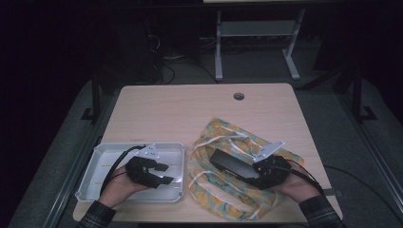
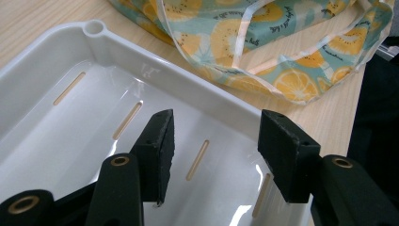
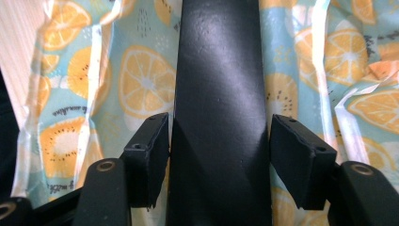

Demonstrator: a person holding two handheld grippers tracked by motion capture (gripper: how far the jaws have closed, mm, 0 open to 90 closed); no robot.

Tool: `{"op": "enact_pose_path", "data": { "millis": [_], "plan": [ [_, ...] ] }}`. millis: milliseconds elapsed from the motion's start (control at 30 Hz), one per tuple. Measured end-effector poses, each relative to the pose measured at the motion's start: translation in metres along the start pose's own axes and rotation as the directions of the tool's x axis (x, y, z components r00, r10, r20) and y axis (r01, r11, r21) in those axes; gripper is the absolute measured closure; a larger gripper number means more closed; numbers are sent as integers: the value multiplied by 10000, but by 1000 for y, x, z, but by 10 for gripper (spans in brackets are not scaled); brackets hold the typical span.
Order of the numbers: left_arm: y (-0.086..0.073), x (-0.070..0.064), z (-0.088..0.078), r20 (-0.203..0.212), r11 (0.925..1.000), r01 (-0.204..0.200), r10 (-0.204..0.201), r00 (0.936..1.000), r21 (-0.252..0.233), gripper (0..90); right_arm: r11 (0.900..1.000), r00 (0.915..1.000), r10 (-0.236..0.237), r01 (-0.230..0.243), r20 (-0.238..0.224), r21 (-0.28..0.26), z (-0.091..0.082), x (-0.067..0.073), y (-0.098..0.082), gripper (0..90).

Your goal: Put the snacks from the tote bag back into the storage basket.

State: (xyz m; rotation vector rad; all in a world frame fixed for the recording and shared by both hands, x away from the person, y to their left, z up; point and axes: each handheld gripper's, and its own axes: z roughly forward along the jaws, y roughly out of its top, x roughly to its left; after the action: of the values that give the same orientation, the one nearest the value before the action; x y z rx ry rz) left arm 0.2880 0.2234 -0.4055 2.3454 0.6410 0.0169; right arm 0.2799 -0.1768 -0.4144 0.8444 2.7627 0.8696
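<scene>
Wooden table: white tray under spread left fingers; right fingers straddle black box, ungripped, on bag.

A light wooden table with rounded corners and 1 round cable hole near its far edge stands on a grey carpeted floor in a dim room whose edges sink into darkness. Beyond it stands the white metal frame of another desk, with 2 legs and a crossbar, and dark cables lie on the floor beside it. Black metal rails run along the left and right sides of the table.
</scene>
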Motion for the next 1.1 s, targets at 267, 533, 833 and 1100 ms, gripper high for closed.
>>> {"op": "enact_pose_path", "data": {
  "millis": [267, 533, 833, 1100],
  "plan": [
    [0, 0, 0, 13, 10000, -33, 33, 10000, 47, 460, 9985, 9994, -309, 303, 129, 452, 8, 0, -1, 393],
    [1, 0, 1, 32, 9999, -76, 76, 10000, 65, 460, 9976, 9994, -327, 321, 88, 607, 12, 0, -2, 403],
    [1, 0, 1, 57, 9999, -118, 117, 9999, 67, 460, 9981, 9994, -335, 334, -5, 515, 10, -2, -2, 417],
    [1, 0, 2, 72, 9999, -109, 109, 9999, 90, 461, 9999, 10000, -44, 44, -52, -125, -5, -3, 0, 418]
  ]
}}
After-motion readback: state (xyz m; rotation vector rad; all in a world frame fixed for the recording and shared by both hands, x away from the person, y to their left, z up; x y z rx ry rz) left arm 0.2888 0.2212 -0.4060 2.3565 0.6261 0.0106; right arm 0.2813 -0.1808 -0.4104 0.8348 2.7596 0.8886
